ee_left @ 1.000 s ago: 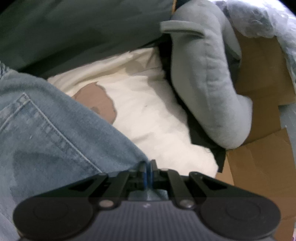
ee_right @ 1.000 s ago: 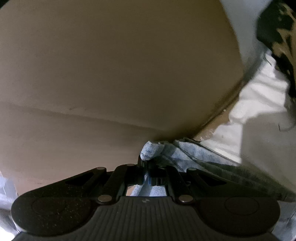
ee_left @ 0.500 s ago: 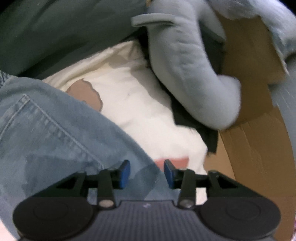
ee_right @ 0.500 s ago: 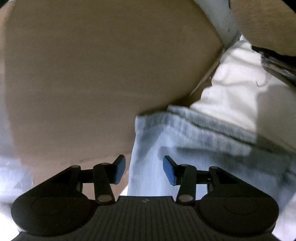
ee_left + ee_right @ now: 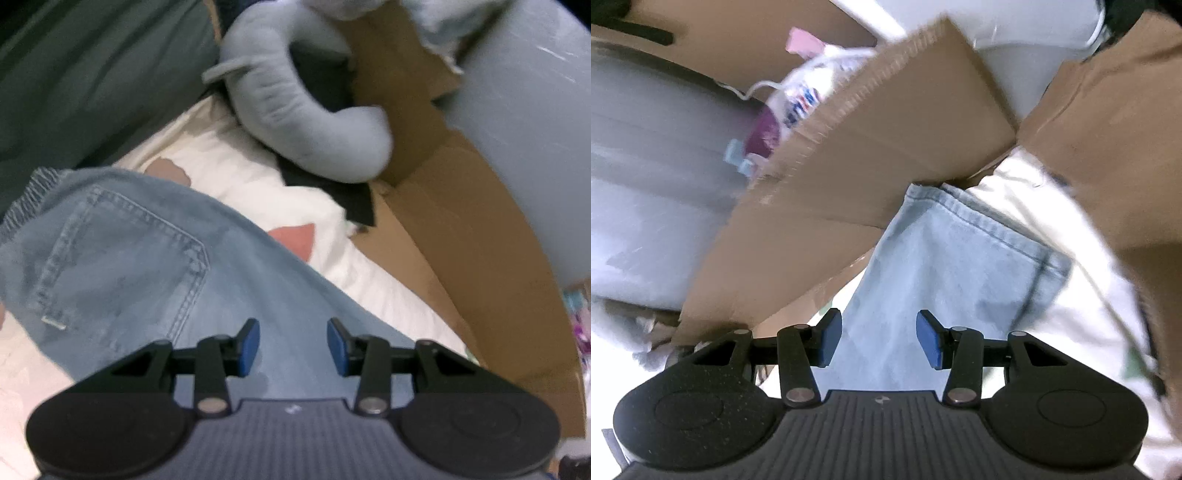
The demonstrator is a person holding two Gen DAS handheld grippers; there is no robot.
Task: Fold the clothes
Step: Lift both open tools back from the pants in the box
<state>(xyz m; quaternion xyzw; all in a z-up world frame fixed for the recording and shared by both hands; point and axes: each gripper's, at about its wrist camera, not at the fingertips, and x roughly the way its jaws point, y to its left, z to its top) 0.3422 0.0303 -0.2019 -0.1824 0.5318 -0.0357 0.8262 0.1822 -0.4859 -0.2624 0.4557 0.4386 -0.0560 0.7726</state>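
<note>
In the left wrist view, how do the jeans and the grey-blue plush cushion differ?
The jeans are faded blue denim with stitched seams and a back pocket; the plush cushion is plain, pale grey-blue fleece. The jeans lie flat just beyond the open left gripper; the cushion is plump, curved like a horseshoe, and sits farther off beside the cardboard box. Both rest partly on the white sheet.

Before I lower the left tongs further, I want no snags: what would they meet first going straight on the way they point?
Most likely the blue jeans: the open left tongs hang above the denim near its back pocket, nothing between. How far off is hard to judge.
</note>
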